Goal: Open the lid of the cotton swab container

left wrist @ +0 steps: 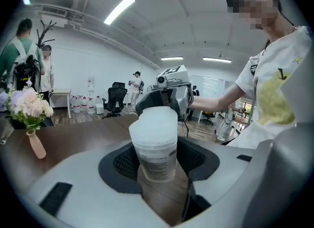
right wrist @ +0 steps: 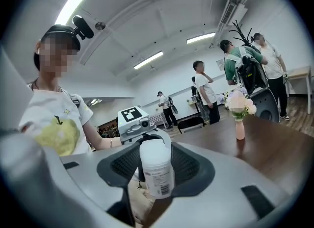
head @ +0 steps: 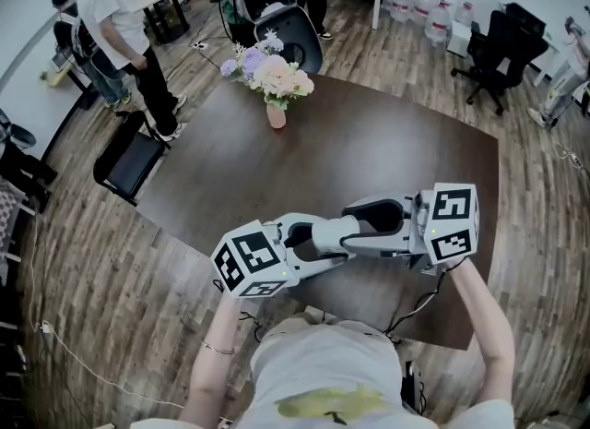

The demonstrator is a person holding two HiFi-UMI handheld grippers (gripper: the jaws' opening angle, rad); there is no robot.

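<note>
A translucent white cotton swab container [left wrist: 154, 148] [right wrist: 157, 170] with a printed label and a white lid on top stands upright between both grippers, above the dark brown table [head: 387, 141]. My left gripper [left wrist: 157, 159] [head: 353, 235] has its black pads against the container's body, below the lid. My right gripper [right wrist: 157, 165] [head: 355, 212] faces it from the other side, pads against the upper part around the lid. In the head view the two sets of jaws overlap near the table's front edge and hide the container.
A pink vase of flowers [head: 275, 81] [left wrist: 29, 112] [right wrist: 239, 107] stands at the table's far side. A black chair [head: 129, 160] is off the left edge, an office chair [head: 493, 49] at the far right. People [head: 120, 40] stand at the back left.
</note>
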